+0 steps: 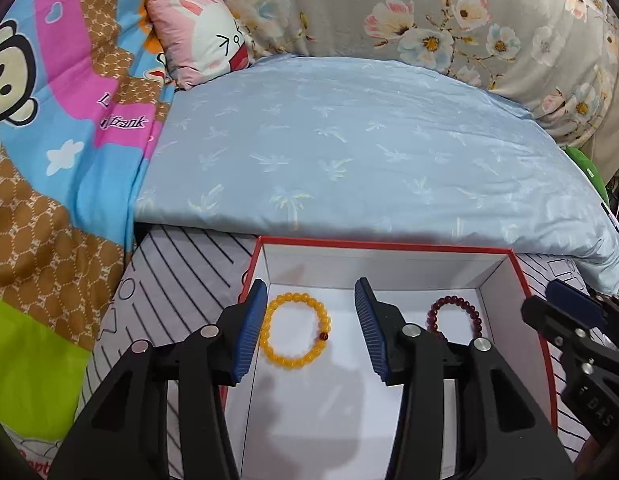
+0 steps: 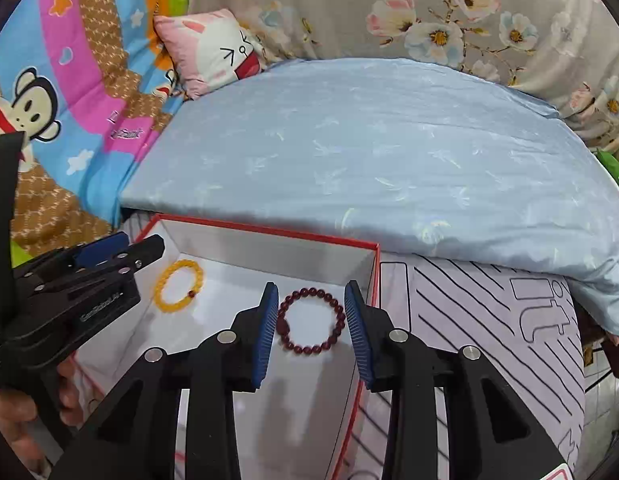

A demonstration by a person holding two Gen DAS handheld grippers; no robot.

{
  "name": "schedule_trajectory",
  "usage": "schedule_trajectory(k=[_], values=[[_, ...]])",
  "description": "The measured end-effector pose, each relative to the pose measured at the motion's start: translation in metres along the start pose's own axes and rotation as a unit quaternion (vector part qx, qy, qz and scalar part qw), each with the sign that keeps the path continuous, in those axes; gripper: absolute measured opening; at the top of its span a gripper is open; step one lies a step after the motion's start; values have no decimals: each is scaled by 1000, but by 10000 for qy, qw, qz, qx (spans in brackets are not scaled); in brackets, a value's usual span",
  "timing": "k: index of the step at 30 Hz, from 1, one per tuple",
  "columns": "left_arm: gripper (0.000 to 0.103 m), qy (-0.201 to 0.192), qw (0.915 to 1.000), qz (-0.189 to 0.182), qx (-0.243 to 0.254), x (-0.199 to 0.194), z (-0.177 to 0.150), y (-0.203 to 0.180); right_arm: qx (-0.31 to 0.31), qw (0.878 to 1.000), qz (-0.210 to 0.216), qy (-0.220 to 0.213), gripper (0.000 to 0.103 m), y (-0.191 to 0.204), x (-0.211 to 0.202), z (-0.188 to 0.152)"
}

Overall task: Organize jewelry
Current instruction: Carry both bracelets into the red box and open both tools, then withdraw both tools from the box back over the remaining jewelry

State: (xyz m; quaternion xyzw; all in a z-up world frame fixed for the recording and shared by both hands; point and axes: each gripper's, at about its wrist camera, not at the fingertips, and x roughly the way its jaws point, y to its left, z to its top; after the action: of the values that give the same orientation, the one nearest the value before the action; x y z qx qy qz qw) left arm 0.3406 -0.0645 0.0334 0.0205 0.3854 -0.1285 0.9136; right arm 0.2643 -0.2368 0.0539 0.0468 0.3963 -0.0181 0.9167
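Yellow bead bracelet (image 1: pixel 295 330) and dark red bead bracelet (image 2: pixel 312 321) lie flat, apart, in red-edged white box (image 1: pixel 389 258) on the bed. Left gripper (image 1: pixel 311 328) spread around yellow one, not touching; right gripper (image 2: pixel 311 334) spread around red one.

Both grippers share one build — the left gripper (image 1: pixel 311 326) and right gripper (image 2: pixel 311 330) have matte black angular arms, ribbed blue pads and round silver bolts. White lettering marks a black side — too blurred to read.
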Motion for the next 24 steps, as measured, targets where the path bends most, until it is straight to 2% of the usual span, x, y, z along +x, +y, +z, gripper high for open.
schedule_trajectory(k=[3,9,13,18,24], values=[[50,-59,9999,20,-80,-19,-8,3,-43,9999,-24,-103,40,2,-23,-11],[52,-117,9997,129,-166,-63,-33,12,-201,9995,-144,-194,42,8,-66,-41],[53,-90,9997,143,-196,-90,-55,17,-223,9996,-156,-117,47,12,-89,-70],[53,-23,9996,99,-272,-121,-80,20,-139,9999,-94,-8,48,12,-113,-101],[53,123,9996,46,-269,-140,-114,17,-67,9997,-103,189,47,9,-133,-137]])
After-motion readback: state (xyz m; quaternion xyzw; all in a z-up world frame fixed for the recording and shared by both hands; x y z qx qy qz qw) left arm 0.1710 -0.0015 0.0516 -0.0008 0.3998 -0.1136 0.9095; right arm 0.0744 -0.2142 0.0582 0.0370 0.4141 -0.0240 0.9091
